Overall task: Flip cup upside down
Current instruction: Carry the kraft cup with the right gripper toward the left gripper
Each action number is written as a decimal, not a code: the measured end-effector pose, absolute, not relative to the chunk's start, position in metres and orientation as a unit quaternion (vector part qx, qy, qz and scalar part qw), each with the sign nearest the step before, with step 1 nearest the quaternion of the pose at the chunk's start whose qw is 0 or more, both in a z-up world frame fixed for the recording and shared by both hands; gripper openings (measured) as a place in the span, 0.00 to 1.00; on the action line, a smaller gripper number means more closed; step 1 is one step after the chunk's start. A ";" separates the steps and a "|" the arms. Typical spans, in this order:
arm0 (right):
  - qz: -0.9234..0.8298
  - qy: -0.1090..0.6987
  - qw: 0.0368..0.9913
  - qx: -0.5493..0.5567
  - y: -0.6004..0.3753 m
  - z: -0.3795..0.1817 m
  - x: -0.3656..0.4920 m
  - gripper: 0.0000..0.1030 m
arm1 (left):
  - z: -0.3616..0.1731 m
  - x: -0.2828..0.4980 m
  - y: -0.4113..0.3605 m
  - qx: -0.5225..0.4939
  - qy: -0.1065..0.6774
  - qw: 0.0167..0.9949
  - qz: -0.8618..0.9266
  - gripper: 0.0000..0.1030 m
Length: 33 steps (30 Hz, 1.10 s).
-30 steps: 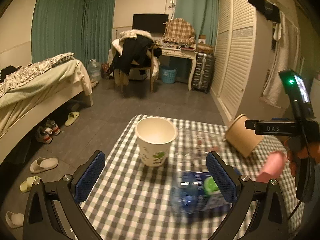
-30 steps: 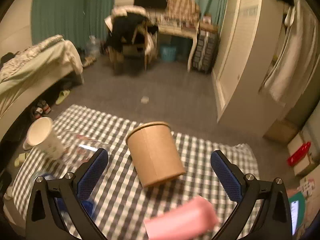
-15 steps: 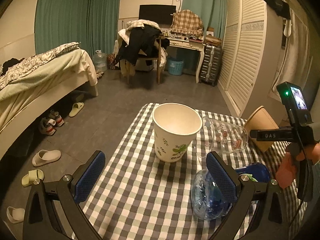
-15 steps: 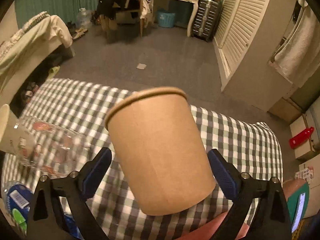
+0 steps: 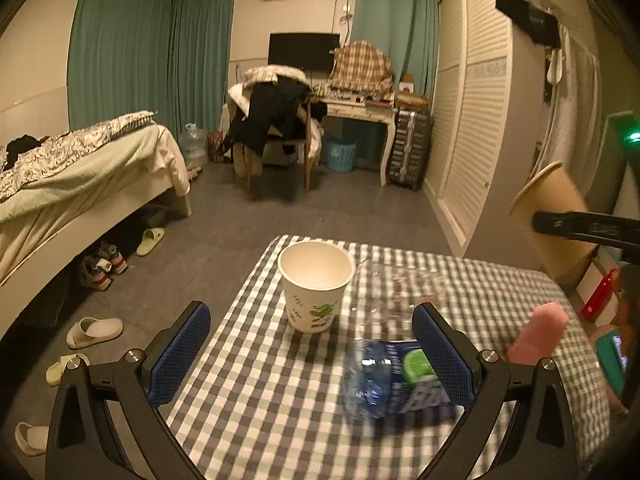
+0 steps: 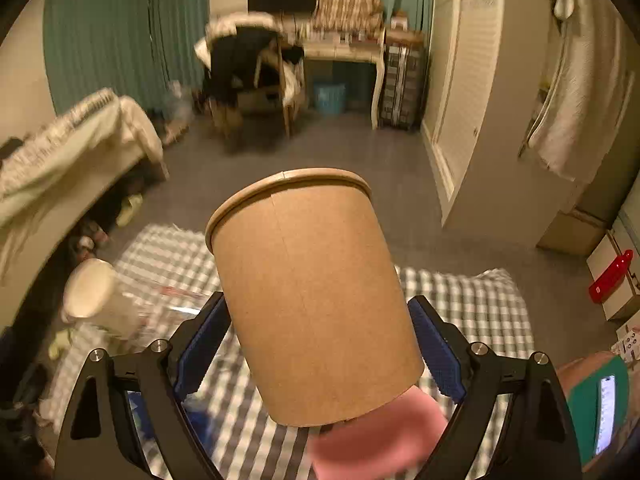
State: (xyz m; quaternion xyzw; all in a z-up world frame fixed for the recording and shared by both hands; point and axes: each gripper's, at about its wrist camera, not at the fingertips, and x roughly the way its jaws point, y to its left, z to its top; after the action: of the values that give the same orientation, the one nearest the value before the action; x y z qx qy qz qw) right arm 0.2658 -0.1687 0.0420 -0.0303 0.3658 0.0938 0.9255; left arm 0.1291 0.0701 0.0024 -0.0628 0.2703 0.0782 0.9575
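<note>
Cup (image 6: 312, 296), brown kraft paper, rolled rim, plain wall with one vertical seam; held clear of the checked tablecloth (image 6: 472, 304) by the right gripper (image 6: 320, 344), whose blue pads (image 6: 434, 344) close on opposite sides of the lower wall. Attitude: tilted, rim away from the camera and up, base toward the handle; in the left wrist view the same cup (image 5: 548, 216) hangs at the right edge, well above the table, mouth leaning toward the room. Left gripper (image 5: 312, 352): jaws wide, holding nothing, level over the near half of the table. Other items on the cloth: white paper cup (image 5: 316, 286) with green leaf print, upright, mouth open; clear plastic bottle (image 5: 396, 292) lying just beside it, outline blurred; crushed blue-labelled bottle (image 5: 390, 384) with green cap, nearer the left gripper. Pink object (image 6: 376, 448), blurred, directly below the brown cup's base in the right wrist view; identity cannot be told. Step in hand, by judgement: cup lifted and part-turned, inversion not yet complete. Next move calls for a wrist roll carrying the rim round to face down, a steady grip so the thin wall neither slips nor buckles, then a level descent onto a bare patch of cloth away from the white cup and bottles.
</note>
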 end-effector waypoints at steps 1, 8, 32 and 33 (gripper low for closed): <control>0.093 0.356 0.929 -0.029 -0.172 0.052 0.251 0.87 | 0.006 0.124 0.068 -0.064 0.267 0.959 0.077 1.00; 0.090 0.356 0.930 -0.012 -0.183 0.057 0.153 0.87 | 0.019 0.081 0.055 -0.060 0.244 0.966 0.059 1.00; 0.051 0.445 0.894 0.011 -0.163 -0.060 0.119 0.86 | -0.030 0.028 0.066 -0.073 0.274 0.956 0.070 1.00; 0.047 0.443 0.895 0.010 -0.164 -0.061 0.119 0.85 | -0.031 0.029 0.064 -0.071 0.276 0.956 0.071 1.00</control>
State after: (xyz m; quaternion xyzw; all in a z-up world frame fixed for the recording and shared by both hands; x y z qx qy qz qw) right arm 0.1185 -0.1635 -0.0612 0.0101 0.4426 0.0470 0.8954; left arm 0.0293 0.0643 -0.0312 -0.0714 0.2757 0.0709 0.9560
